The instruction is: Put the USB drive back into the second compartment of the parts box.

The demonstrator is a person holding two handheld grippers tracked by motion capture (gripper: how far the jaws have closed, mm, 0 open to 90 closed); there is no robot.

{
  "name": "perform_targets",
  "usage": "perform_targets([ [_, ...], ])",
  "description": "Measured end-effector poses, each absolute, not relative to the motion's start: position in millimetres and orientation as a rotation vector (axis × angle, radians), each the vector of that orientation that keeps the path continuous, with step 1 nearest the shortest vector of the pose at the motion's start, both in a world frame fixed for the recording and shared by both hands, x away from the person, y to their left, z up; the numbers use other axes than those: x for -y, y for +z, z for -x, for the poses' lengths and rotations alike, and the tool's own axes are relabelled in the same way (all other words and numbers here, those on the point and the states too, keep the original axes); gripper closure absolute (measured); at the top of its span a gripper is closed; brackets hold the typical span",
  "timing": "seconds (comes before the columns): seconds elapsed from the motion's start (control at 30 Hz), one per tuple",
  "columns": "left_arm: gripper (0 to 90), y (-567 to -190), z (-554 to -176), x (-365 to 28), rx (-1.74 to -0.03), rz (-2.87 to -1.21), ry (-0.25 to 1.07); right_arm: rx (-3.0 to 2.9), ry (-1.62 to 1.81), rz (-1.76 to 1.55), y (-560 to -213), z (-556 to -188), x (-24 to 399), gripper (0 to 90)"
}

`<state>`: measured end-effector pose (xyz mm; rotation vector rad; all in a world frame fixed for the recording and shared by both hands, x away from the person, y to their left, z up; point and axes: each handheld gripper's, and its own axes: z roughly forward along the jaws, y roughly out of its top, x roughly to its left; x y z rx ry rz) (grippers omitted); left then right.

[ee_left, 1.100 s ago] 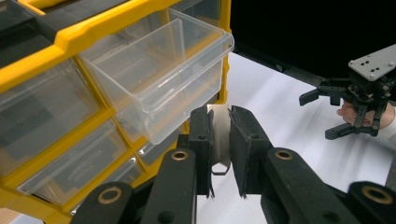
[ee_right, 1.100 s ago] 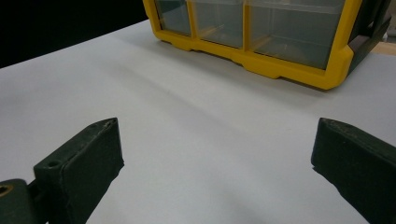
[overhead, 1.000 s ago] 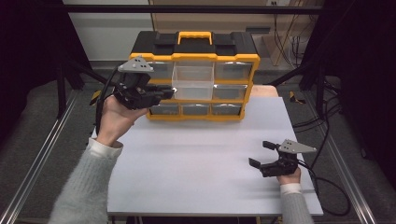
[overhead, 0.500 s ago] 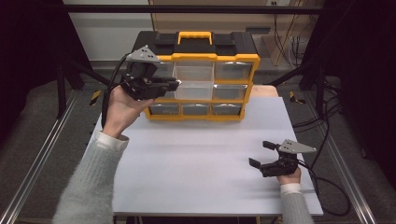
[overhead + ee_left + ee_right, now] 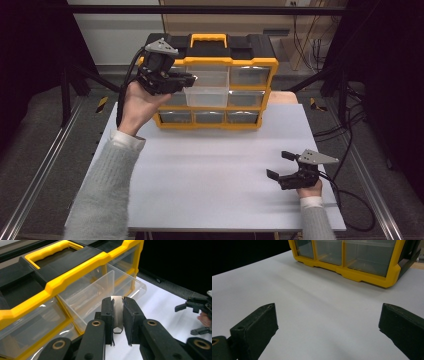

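Note:
A yellow and black drawer organizer [image 5: 252, 65] stands at the back of the white table [image 5: 210, 170]. Its clear middle drawer [image 5: 207, 91] is pulled out, seen close in the left gripper view [image 5: 100, 287]. My left gripper [image 5: 190, 77] is held high beside that drawer, level with the organizer's top row. It [image 5: 117, 300] is shut on a small flat silver metal piece [image 5: 117, 313], which stands upright between the pads just in front of the drawer's rim. My right gripper [image 5: 277, 164] rests low at the table's near right, open and holding nothing [image 5: 328, 315].
The organizer's other clear drawers [image 5: 367, 255] are pushed in, and a yellow handle [image 5: 50, 252] sits on its black top. Metal rails [image 5: 45, 165] run along both sides of the table, and cables [image 5: 350, 195] trail off to the right.
My left hand has risen and moved toward the organizer with the metal piece, coming to the open drawer's left edge. The right gripper has stayed put.

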<state>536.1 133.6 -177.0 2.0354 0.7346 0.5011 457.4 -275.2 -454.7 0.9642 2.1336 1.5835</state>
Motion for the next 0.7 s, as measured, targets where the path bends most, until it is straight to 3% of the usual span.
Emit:
perform_targets([
  [0.7,79.0,-186,-563,-114,-0.765,-2.031,0.542,-2.135,1.580,-0.964,-455,-457,275,2.5],
])
